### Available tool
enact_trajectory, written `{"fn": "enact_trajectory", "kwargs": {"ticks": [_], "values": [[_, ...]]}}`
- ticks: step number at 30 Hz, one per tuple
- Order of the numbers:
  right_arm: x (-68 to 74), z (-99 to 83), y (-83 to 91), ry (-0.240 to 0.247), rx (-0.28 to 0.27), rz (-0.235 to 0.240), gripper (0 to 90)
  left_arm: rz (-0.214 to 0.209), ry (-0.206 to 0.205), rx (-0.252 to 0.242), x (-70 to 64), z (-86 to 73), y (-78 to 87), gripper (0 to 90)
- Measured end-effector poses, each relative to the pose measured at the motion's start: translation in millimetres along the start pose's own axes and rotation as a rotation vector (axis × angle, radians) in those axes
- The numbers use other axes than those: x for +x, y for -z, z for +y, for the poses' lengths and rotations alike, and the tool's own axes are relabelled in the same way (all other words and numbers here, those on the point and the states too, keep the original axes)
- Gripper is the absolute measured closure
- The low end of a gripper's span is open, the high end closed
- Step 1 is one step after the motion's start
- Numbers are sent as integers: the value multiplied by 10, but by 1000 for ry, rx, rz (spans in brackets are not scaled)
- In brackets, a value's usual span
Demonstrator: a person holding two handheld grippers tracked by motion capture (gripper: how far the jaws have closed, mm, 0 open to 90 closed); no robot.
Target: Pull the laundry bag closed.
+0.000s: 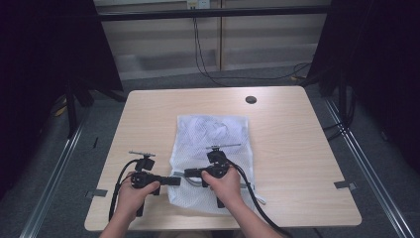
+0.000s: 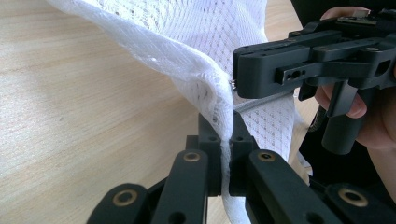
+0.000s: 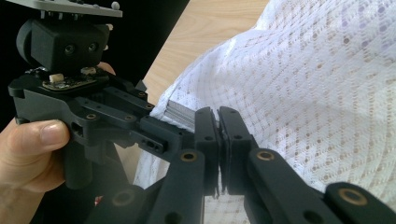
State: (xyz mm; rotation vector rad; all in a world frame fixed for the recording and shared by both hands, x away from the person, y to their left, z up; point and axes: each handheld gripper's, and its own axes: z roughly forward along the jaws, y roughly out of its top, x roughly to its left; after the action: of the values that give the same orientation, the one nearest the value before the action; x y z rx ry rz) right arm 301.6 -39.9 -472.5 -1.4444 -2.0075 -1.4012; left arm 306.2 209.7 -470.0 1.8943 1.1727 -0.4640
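A white mesh bag (image 1: 213,134) lies flat in the middle of the wooden table (image 1: 143,114). My left gripper (image 1: 177,181) points right at the bag's near left edge. In the left gripper view it (image 2: 227,136) is shut on a raised fold of the mesh (image 2: 196,42). My right gripper (image 1: 188,173) points left, tip to tip with the left one. Its jaws (image 3: 219,123) are pressed together at the end of the grey zipper strip (image 3: 180,112), and a small metal zipper pull (image 2: 232,84) shows at its tip (image 2: 236,79).
A round black grommet (image 1: 251,99) sits in the table's far side. Bare wood lies left and right of the bag. Dark curtains flank the table, with cables (image 1: 208,69) and metal rails (image 1: 54,173) on the floor.
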Motion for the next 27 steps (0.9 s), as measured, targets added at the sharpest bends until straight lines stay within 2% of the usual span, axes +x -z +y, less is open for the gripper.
{"fn": "enact_trajectory", "kwargs": {"ticks": [10,16,17,27], "values": [[-1,-10,17,6,-4,-1,873,1,2,-2,0,-1,-5,882],[-6,-10,26,7,8,-2,873,4,20,-2,-12,-4,-19,883],[-8,-8,29,13,11,-14,873,11,17,-4,-4,-2,-7,883],[-40,-3,77,12,6,-18,873,3,23,-7,5,-2,5,883]]}}
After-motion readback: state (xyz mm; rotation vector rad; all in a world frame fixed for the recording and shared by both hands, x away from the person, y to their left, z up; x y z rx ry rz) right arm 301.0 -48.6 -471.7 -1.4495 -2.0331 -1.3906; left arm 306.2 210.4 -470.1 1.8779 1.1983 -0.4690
